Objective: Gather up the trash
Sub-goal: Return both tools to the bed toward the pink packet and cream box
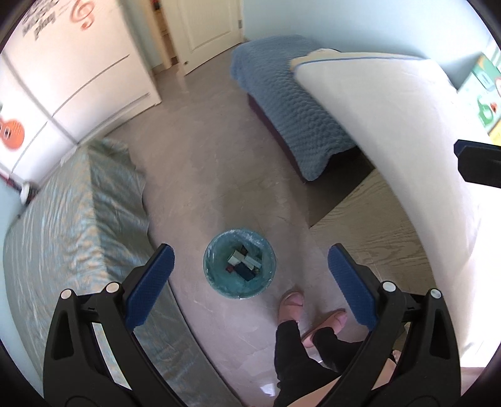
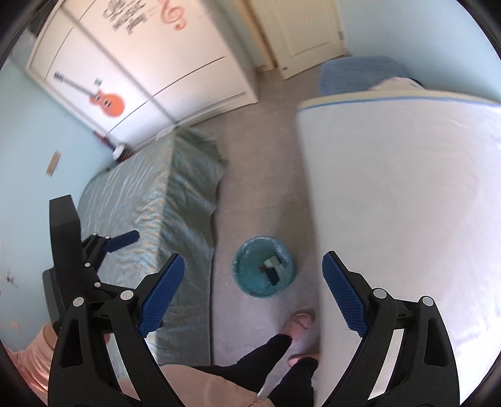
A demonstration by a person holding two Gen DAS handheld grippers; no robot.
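Note:
A round bin with a blue liner (image 1: 240,264) (image 2: 264,270) stands on the grey floor between two beds, with several small boxes and wrappers lying inside it. My left gripper (image 1: 250,281) hangs well above the bin, its blue pads (image 1: 150,286) spread wide with nothing between them. My right gripper (image 2: 253,291) is open too, high over the floor, empty. In the right wrist view the left gripper (image 2: 94,247) shows at the left over the green bed. No loose trash shows on the floor.
A bed with a green satin cover (image 1: 78,219) (image 2: 162,200) runs along the left. A white mattress (image 1: 391,125) (image 2: 407,203) and a blue quilted bed (image 1: 281,103) lie right. The person's feet in pink slippers (image 1: 292,305) (image 2: 300,322) stand near the bin. White wardrobe (image 2: 150,62) and door (image 1: 206,28) stand behind.

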